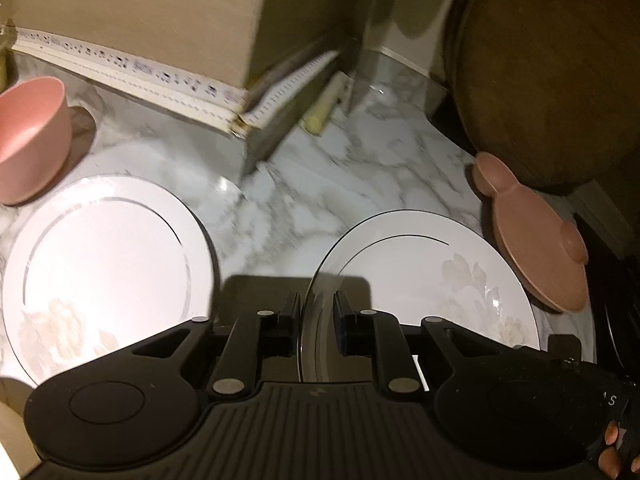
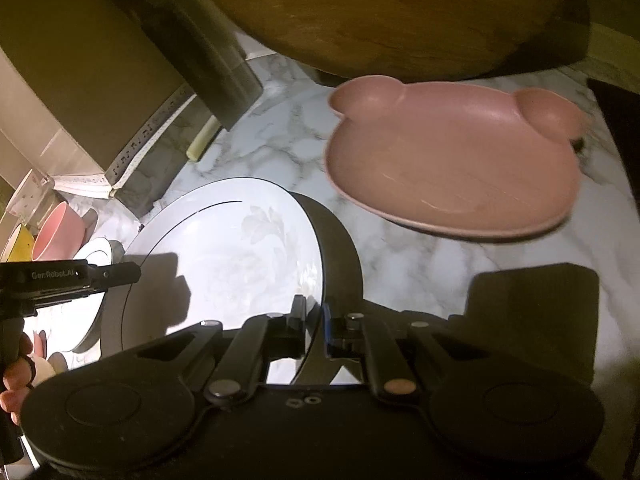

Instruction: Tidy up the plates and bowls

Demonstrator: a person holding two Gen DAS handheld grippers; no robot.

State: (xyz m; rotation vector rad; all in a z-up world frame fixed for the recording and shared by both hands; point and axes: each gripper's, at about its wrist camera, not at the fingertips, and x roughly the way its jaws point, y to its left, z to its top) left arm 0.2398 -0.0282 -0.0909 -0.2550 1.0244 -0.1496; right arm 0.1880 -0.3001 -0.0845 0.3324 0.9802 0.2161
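Gripping white plate [image 1: 420, 280] w/ left gripper [image 1: 316, 316], right gripper [image 2: 316, 320].

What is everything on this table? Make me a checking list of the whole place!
Surface: marble-look counter, lit unevenly.
Job's things: white flowered plate held at opposite rim edges by both grippers; second white plate lying flat; pink bowl; pink bear-shaped plate; a yellow dish beside the bowl.
Clutter: pale stick-like object near the box.
Grippers: left gripper shut on the plate's rim; right gripper shut on the same plate's rim.
Cables: nothing seen.
Surroundings: cardboard box, round wooden board, a person's hand.
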